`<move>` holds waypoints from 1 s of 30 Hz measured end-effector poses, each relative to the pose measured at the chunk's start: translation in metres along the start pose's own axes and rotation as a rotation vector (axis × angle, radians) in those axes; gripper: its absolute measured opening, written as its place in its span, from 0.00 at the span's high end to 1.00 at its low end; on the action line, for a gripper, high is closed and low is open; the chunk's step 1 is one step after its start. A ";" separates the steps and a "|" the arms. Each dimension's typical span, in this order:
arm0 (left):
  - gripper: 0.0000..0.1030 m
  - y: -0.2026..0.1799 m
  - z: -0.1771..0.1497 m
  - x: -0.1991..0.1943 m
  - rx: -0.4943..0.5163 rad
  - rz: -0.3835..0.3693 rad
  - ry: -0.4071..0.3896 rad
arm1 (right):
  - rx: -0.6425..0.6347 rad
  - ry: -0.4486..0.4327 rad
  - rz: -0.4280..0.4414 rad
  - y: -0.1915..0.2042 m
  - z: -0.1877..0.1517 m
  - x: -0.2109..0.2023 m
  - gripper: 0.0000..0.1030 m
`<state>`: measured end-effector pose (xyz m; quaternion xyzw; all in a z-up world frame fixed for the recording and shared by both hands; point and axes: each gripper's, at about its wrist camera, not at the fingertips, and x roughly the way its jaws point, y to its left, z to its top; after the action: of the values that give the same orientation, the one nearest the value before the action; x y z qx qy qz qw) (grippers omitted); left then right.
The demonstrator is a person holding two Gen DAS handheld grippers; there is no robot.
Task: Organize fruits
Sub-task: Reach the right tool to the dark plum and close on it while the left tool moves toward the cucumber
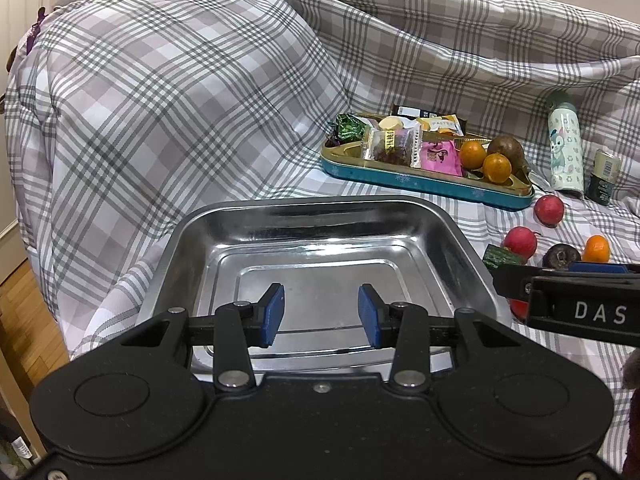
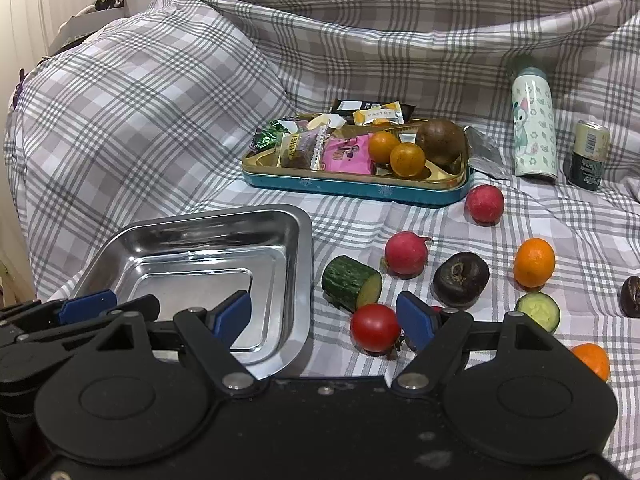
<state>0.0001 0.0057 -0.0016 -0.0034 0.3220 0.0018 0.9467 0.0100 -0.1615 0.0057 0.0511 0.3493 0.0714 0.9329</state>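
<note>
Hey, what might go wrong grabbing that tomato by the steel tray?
The tomato is round and lies on soft cloth, so the right gripper could nudge it into rolling. The cucumber piece lies close beside it and might get bumped. The left gripper hovers nearby over the tray, risking a collision.

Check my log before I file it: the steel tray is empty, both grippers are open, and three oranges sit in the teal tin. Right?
Not three: the right wrist view shows two oranges in the teal tin. The steel tray is empty, and the left gripper and right gripper are open.
</note>
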 end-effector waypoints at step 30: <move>0.52 -0.091 0.026 -0.005 0.188 -0.162 0.040 | 0.446 -0.076 -0.344 -0.177 0.037 -0.029 0.21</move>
<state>0.0121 -0.0855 0.0225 0.0594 0.3381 -0.1051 0.9333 0.0297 -0.3427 0.0261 0.1978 0.3249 -0.1684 0.9094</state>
